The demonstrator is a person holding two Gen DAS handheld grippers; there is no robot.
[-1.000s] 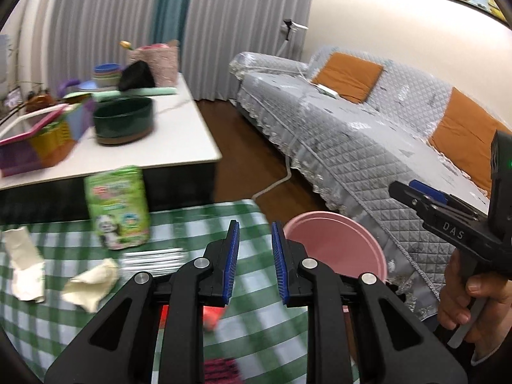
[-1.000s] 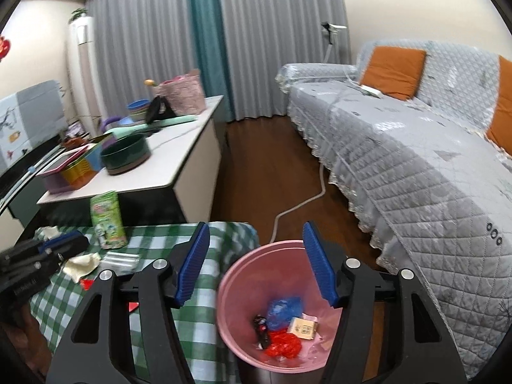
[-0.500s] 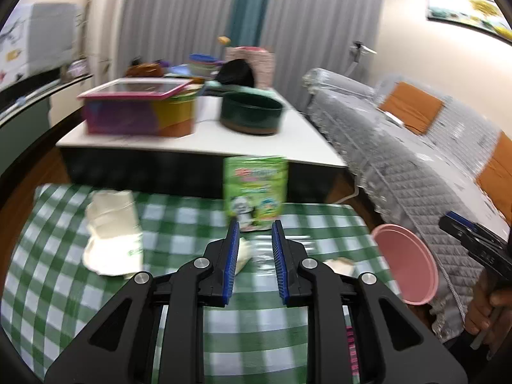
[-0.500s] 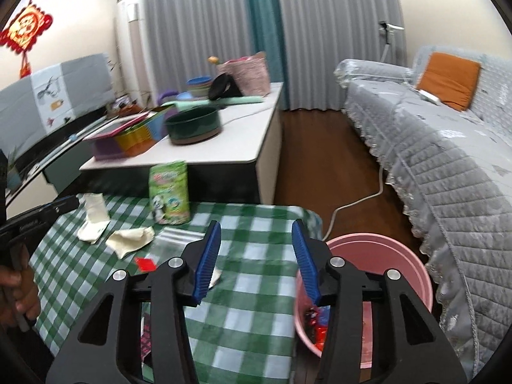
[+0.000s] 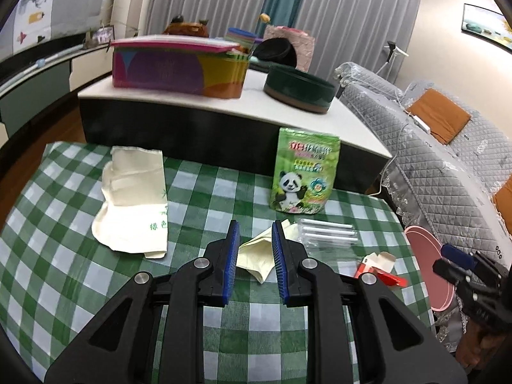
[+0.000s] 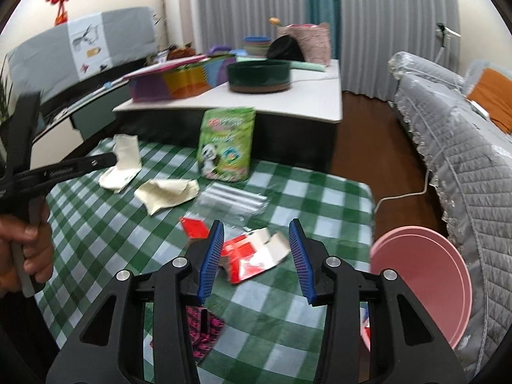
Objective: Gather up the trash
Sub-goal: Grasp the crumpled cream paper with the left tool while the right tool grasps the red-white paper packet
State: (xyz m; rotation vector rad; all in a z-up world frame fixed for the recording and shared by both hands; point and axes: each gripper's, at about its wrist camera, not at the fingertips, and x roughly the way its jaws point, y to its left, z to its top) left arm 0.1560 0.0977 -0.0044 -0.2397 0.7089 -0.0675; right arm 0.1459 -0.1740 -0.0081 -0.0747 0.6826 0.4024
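My left gripper (image 5: 255, 251) is open and empty, above a crumpled cream tissue (image 5: 256, 254) on the green checked tablecloth (image 5: 64, 272). My right gripper (image 6: 256, 251) is open and empty, above a torn red and white carton (image 6: 252, 256). The tissue also shows in the right wrist view (image 6: 164, 193). A larger cream paper bag (image 5: 132, 192), a clear plastic wrapper (image 5: 326, 235) and a green panda packet (image 5: 304, 176) lie on the cloth. The pink trash bin (image 6: 425, 284) stands at the table's right edge.
A black and pink item (image 6: 201, 326) lies under my right gripper. Behind stands a white low table (image 5: 224, 99) with a colourful basket (image 5: 179, 67) and a dark green bowl (image 5: 299, 89). A grey covered sofa (image 6: 464, 147) runs along the right.
Both grippers swung left from the pink bin and came over the checked table. The left one came down over the tissue, the right one over the red carton.
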